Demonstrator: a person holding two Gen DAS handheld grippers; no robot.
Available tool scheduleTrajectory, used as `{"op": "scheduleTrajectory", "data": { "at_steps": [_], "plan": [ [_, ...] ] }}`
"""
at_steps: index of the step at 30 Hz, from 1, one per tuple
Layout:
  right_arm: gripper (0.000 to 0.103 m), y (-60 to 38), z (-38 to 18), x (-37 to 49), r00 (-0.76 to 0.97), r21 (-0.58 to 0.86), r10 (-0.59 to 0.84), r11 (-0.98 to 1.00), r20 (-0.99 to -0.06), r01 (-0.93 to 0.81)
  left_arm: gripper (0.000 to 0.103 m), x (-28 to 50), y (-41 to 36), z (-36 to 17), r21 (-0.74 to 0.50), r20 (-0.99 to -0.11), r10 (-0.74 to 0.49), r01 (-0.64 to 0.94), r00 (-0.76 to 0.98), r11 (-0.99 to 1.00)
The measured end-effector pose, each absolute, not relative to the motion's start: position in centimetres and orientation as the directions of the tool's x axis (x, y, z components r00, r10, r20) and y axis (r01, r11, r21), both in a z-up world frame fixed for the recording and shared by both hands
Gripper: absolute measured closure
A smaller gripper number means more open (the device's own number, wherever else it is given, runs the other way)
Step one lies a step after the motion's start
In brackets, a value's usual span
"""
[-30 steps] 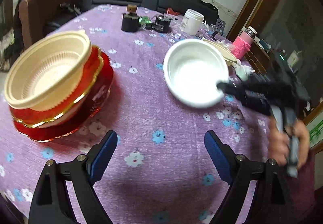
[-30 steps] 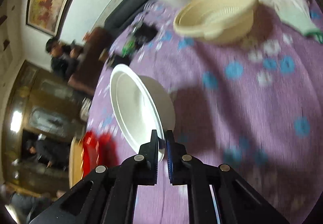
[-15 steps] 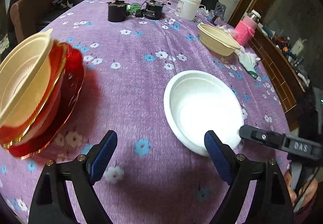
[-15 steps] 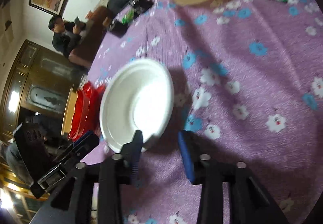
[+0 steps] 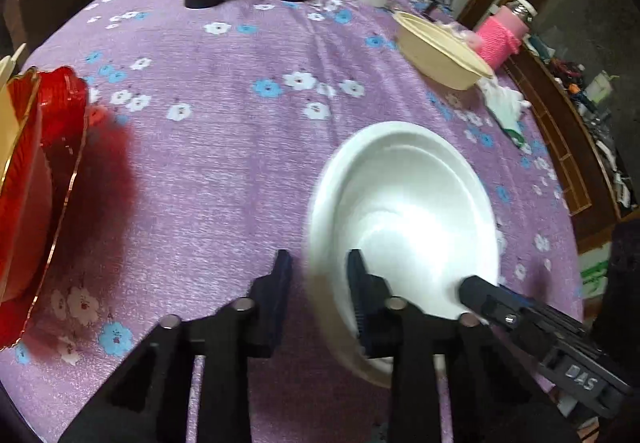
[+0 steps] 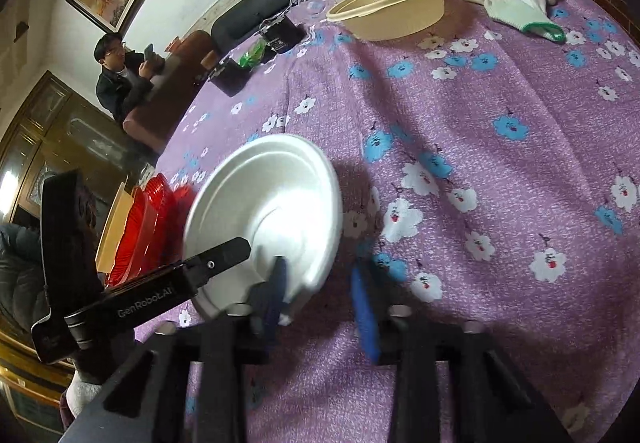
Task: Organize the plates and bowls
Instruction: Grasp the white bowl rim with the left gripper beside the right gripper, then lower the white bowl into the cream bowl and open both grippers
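Treat the white bowl (image 5: 404, 211), tilted near the table's (image 5: 240, 163) near edge, as handed over: left gripper (image 5: 320, 263) just clamped onto its near rim, right gripper (image 6: 318, 271) released, jaws narrowing again astride the rim, apparently not pinching; stack on red plates (image 5: 60, 131) next.

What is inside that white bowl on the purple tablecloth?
No food or dishes: the white bowl shows a bare white interior. One finger of the left tool reaches in over its near rim, hiding a small part of the wall.
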State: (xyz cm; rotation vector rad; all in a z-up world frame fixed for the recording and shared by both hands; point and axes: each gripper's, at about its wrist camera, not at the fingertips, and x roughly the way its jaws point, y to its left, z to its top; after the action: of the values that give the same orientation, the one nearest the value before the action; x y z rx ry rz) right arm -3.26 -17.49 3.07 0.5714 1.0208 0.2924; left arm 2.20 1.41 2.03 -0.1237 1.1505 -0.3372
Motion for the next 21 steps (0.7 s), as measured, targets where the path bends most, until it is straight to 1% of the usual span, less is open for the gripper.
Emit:
{"op": "scheduleTrajectory", "data": {
  "at_steps": [2,6,11,15,21],
  "plan": [
    [0.087,-17.2,3.3,-3.3,0.51,0.578,0.488,0.816,-0.708,0.021,0.085,1.9,1.6,2.5,-0.273,-0.868,-0.332,0.205,0.368,0.94],
    [0.087,-16.4,4.9,-3.8,0.538,0.56,0.477,0.828,-0.695,-0.01,0.085,1.0,2.9,4.3,-0.292,-0.849,-0.349,0.2,0.397,0.935],
    [0.087,-14.1,8.3,-3.6,0.568,0.566,0.504,0.821,-0.651,-0.08,0.085,-1.0,6.3,8.2,-0.283,-0.797,-0.341,0.19,0.499,0.94],
    [0.087,-9.9,11.1,-2.6,0.572,0.564,0.543,0.81,-0.616,-0.162,0.084,-1.9,10.5,10.6,-0.27,-0.763,-0.295,0.131,0.576,0.954],
    [0.087,-2.6,13.5,-0.7,0.538,0.539,0.587,0.799,-0.604,-0.267,0.084,-1.9,17.6,13.2,-0.263,-0.735,-0.208,0.011,0.645,0.965]
  ]
}}
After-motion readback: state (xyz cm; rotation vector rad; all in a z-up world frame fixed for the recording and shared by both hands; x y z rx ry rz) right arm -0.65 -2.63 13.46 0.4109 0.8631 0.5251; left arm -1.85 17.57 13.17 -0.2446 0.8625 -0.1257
